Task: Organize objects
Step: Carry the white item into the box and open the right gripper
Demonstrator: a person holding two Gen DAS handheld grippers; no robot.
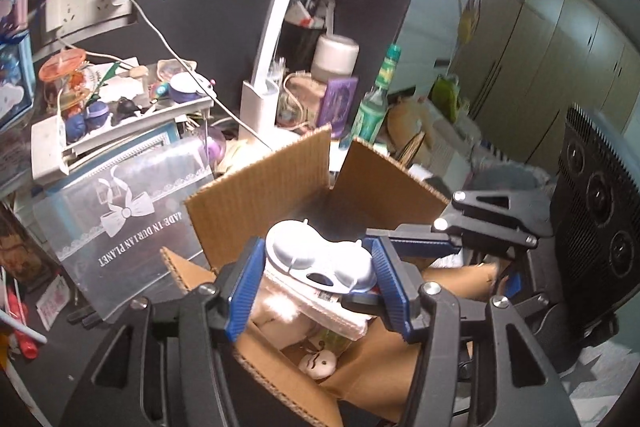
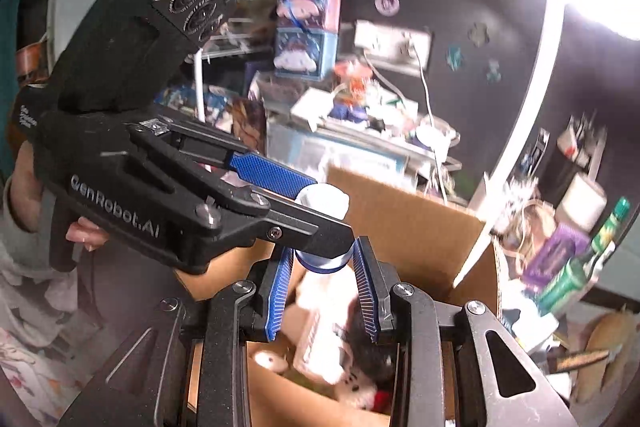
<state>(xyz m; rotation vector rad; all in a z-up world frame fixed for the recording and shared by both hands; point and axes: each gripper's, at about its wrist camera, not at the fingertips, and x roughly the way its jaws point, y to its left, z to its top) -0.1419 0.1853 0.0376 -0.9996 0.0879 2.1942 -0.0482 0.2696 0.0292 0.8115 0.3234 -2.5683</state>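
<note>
Through the left wrist view, the left tongs point(image 1: 320, 269) are gripping a white moulded plastic case point(image 1: 318, 259) between their blue pads point(image 1: 246, 287), jaws partly closed and pressing on its two ends. The case is hanging over an open cardboard box point(image 1: 264, 183) whose flaps are standing up; inside the box a soft pale toy point(image 1: 320, 365) and a folded white cloth point(image 1: 340, 319) are lying. The right tongs point(image 1: 456, 247) are reaching in from the right, just beside the case. Behind the box a clear folder with a bow print point(image 1: 128, 203), a white lamp point(image 1: 264, 95) and a green bottle point(image 1: 374, 107) are sitting on the cluttered table point(image 1: 80, 311). Through the right wrist view, the right tongs point(image 2: 322, 267) are standing narrowly apart, their pads point(image 2: 280, 291) closing on the blue-rimmed end of the case point(image 2: 324, 201), so both tongs are sharing it. The left tongs point(image 2: 316, 211) are crossing from the upper left, a hand point(image 2: 80, 231) wrapping the handle. Below, the box point(image 2: 408, 223) is showing blurred soft things inside. The bottle point(image 2: 580, 267) is standing at the right by the lamp's arm point(image 2: 532, 115).
</note>
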